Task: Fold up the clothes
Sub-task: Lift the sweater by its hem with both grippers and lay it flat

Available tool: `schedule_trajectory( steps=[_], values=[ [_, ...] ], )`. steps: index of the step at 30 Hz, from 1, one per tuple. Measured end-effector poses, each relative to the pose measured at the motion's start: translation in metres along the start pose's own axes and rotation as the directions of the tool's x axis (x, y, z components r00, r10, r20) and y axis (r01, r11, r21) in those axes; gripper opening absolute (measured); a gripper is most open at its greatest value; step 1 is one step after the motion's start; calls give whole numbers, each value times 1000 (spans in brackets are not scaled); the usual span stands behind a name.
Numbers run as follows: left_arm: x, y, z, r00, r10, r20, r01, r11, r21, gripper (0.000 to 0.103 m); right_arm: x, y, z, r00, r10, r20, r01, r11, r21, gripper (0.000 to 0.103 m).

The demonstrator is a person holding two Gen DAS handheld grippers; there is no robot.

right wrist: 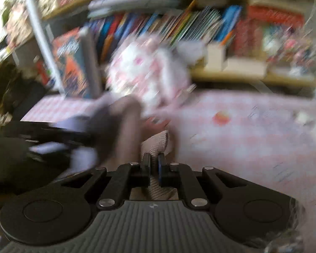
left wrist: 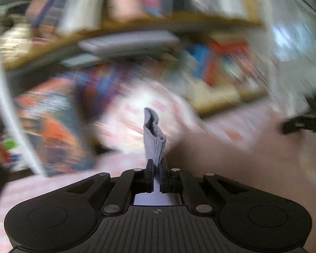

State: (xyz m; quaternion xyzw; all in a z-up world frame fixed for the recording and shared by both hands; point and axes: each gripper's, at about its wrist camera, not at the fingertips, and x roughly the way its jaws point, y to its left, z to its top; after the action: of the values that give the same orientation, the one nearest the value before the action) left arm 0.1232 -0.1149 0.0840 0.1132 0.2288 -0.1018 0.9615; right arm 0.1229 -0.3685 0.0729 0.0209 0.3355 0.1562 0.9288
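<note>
My left gripper [left wrist: 156, 164] is shut on the ribbed edge of a grey-lilac garment [left wrist: 153, 135], and the cloth stands up between the pads. My right gripper [right wrist: 154, 158] is shut on another ribbed edge of a greyish-pink garment [right wrist: 157, 141]. In the right wrist view the left gripper [right wrist: 52, 135] shows as a dark blur at left, with dull mauve cloth [right wrist: 124, 126] hanging by it. In the left wrist view the right gripper [left wrist: 305, 122] is a dark blur at the right edge. Both views are motion-blurred.
A pink-and-white checked cloth [right wrist: 252, 130] covers the surface below. A white-and-pink patterned bundle [right wrist: 149, 73] lies at its far side. Behind stand wooden shelves [right wrist: 242, 78] packed with books. A white pole [left wrist: 2, 97] runs down the left.
</note>
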Motion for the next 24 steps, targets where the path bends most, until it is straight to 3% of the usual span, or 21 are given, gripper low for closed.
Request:
schedule_trajectory(
  steps=[3,7,12,16,19,21,24],
  values=[
    [-30,60,13,990,133,53,-129,989,-77,3,-24,-22,18,991,-99,91,100,995,-5,6],
    [-53,130,5,954,298,27,-290,942,-166,3,-49,-57,39,952,-252,171,256,967,-6,6],
    [-68,195,-23,895,441,-60,-442,865,-238,3,-42,-108,40,895,-428,123,429,903,25,6],
    [-79,237,-37,843,527,-106,-534,801,-269,3,-29,-140,31,828,-556,77,557,830,9,6],
    [-85,256,-45,816,564,-127,-576,772,-270,3,-18,-158,28,781,-623,44,623,782,13,6],
    [-88,262,-50,811,568,-142,-584,765,-271,3,-13,-160,24,771,-636,21,636,771,21,6],
    [-89,266,-62,805,568,-173,-594,762,-259,3,-7,-155,19,784,-621,1,620,784,32,6]
  ],
)
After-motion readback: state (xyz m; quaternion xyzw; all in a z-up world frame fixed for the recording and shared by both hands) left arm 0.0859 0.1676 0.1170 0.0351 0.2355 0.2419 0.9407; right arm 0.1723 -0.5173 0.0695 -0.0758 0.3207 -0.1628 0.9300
